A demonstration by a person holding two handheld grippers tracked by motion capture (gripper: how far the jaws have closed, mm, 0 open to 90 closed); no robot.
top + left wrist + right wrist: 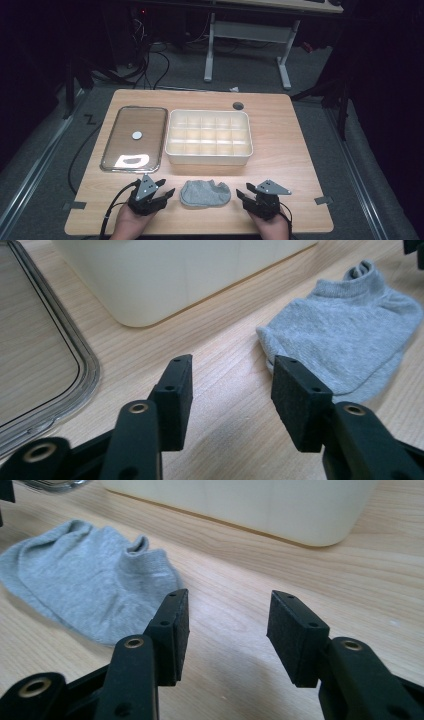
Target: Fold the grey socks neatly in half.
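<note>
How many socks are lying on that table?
1. A single grey sock lies flat on the table near its front edge, in front of the cream divided box. Whether that box's compartments hold more is hard to tell.

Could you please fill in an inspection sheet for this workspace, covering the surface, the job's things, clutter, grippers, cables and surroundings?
Surface: wooden table, with a round cable hole near its far edge.
Job's things: grey sock lying flat at the near edge between the two grippers; cream divided box behind it, compartments look empty.
Clutter: clear lid lying flat left of the box; tape tabs at the near corners.
Grippers: left gripper and right gripper both open, resting either side of the sock, not touching it.
Cables: one trails from each gripper off the near edge.
Surroundings: dark room, grey floor, white desk frame and loose floor cables behind.
</note>
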